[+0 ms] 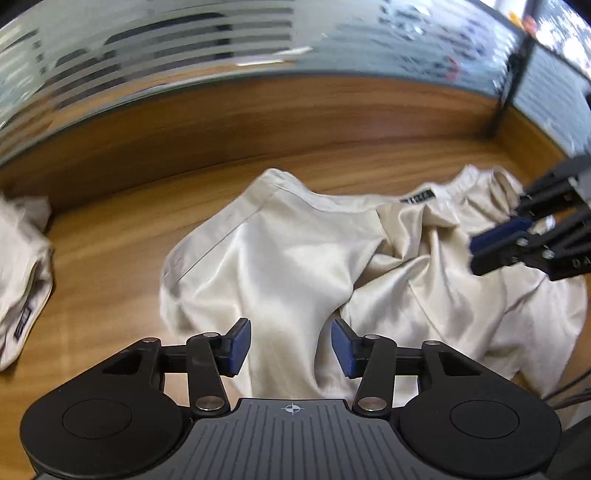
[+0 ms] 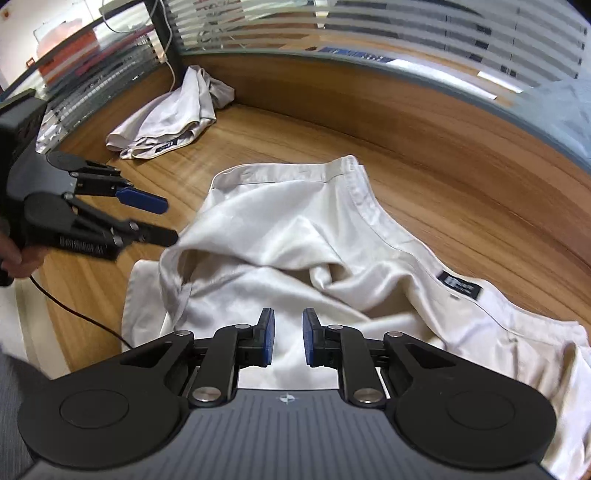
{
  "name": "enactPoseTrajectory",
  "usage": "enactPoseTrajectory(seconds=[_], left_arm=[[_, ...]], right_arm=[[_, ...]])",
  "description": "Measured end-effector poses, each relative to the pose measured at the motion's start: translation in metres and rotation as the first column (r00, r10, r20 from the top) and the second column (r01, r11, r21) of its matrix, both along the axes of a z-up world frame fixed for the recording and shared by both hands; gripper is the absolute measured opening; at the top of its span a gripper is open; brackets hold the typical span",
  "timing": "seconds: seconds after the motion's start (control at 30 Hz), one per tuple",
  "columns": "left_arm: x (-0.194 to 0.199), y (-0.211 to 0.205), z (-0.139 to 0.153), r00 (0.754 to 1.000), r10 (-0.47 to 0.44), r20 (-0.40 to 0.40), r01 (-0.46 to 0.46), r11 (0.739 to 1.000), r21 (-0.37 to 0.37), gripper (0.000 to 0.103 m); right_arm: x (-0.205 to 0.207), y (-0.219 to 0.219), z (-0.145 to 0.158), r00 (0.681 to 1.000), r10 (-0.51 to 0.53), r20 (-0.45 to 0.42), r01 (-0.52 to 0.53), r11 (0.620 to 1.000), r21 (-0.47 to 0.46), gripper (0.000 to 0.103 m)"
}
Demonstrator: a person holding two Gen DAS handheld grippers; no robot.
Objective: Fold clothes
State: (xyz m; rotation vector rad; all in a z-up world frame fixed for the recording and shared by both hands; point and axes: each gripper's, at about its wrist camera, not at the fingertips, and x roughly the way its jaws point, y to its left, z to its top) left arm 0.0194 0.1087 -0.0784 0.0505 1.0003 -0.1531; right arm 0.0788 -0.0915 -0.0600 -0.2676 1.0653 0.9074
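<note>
A cream satin garment (image 1: pixel 288 258) (image 2: pixel 295 240) lies crumpled on the wooden table, with a black label (image 1: pixel 416 195) (image 2: pixel 461 285) at its hem. My left gripper (image 1: pixel 291 343) hovers over the garment's near edge, jaws open, nothing pinched between the blue pads. It also shows in the right wrist view as the left gripper (image 2: pixel 168 220), just off the cloth's left side. My right gripper (image 2: pixel 289 338) stands over the cloth with a narrow gap between its pads and no fabric caught in it. From the left wrist view the right gripper (image 1: pixel 487 247) hangs above the garment's right part.
A second cream garment (image 1: pixel 22 277) (image 2: pixel 166 114) lies bunched at the table's far corner. A striped glass partition (image 2: pixel 406 33) and a raised wooden rim (image 1: pixel 258 122) bound the table. A black post (image 2: pixel 166 29) stands at the corner. A hand (image 2: pixel 14 258) and a dark cable (image 2: pixel 81 314) are at left.
</note>
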Motion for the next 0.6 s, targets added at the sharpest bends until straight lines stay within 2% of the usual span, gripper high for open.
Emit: enactPoseTrajectory(seconds=[0.1, 0.2, 0.23, 0.3, 0.33, 0.43, 0.6], left_arm=[[0.016, -0.011, -0.019, 0.998, -0.053, -0.025, 0.054, 0.997, 0.057, 0.055], [0.028, -0.016, -0.036, 0.996, -0.079, -0.041, 0.083, 0.991, 0.1, 0.054], [0.031, -0.017, -0.04, 0.996, -0.081, -0.042, 0.085, 0.99, 0.11, 0.052], [0.037, -0.017, -0.047, 0.996, -0.08, -0.043, 0.085, 0.988, 0.126, 0.031], [0.04, -0.014, -0.047, 0.997, -0.064, -0.039, 0.068, 0.992, 0.11, 0.021], [0.046, 0.003, -0.04, 0.999, 0.011, -0.03, -0.011, 1.0, 0.027, 0.01], [0.051, 0.022, -0.027, 0.993, 0.116, -0.02, -0.118, 0.991, -0.064, 0.01]], right_arm=[[0.008, 0.023, -0.018, 1.0, 0.013, -0.018, -0.013, 1.0, -0.006, 0.02], [0.013, 0.046, -0.033, 0.999, 0.031, -0.033, -0.031, 0.999, -0.009, 0.032], [0.015, 0.053, -0.036, 0.999, 0.039, -0.037, -0.039, 0.999, -0.01, 0.036], [0.018, 0.067, -0.044, 0.998, 0.051, -0.047, -0.052, 0.999, -0.013, 0.041], [0.02, 0.074, -0.049, 0.997, 0.053, -0.054, -0.054, 0.998, -0.014, 0.043], [0.027, 0.09, -0.062, 0.996, 0.047, -0.079, -0.048, 0.999, -0.018, 0.046], [0.048, 0.103, -0.085, 0.978, -0.038, -0.203, 0.045, 0.999, 0.028, 0.058]])
